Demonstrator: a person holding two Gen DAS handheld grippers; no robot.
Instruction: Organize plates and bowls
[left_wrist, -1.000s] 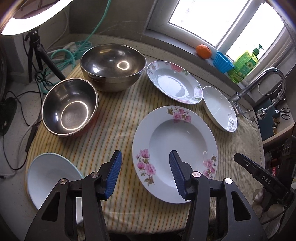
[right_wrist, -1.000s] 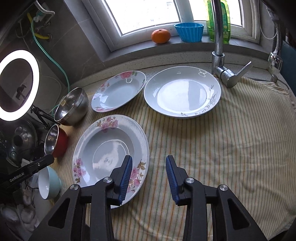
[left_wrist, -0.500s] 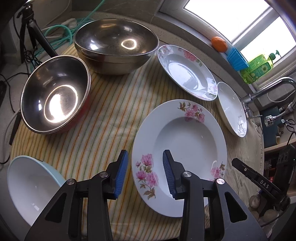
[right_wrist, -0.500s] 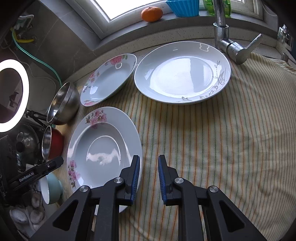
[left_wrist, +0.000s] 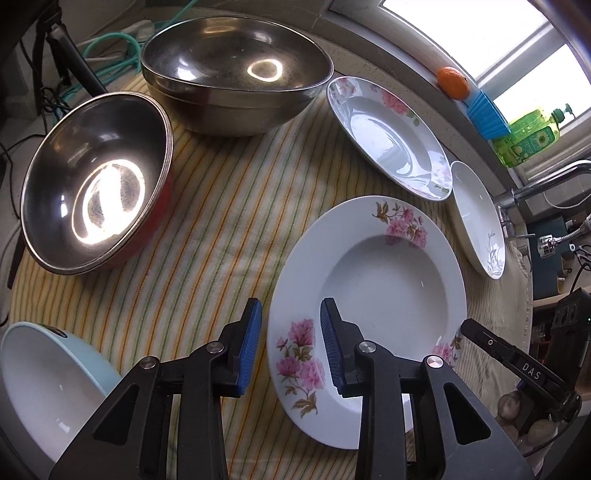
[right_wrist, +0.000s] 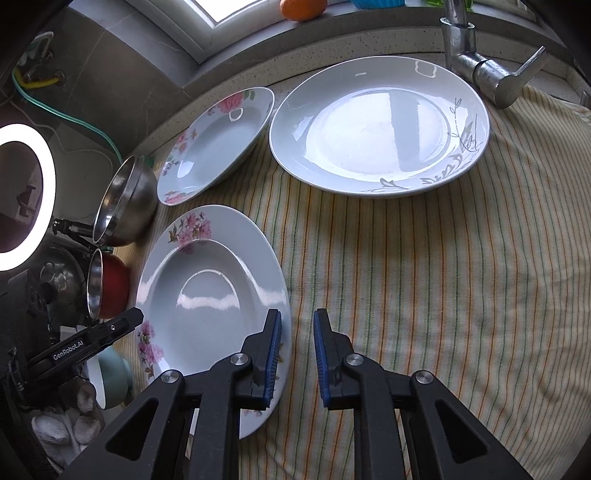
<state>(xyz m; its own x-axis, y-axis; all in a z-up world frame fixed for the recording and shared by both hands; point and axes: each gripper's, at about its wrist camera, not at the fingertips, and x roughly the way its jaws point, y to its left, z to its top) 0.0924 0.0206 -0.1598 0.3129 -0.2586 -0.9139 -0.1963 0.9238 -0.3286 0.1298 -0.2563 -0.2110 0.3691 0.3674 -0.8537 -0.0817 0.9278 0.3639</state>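
Here both hand-held grippers, left (left_wrist: 290, 341) and right (right_wrist: 297, 358), tilt downward, jaws closing, straddling the floral plate (left_wrist: 384, 280) rim.

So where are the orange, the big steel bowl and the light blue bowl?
orange (left_wrist: 453, 82): left wrist view, middle of its peel.
big steel bowl (left_wrist: 236, 70): left wrist view, inside bottom near the glare.
light blue bowl (left_wrist: 48, 391): left wrist view, white inside.
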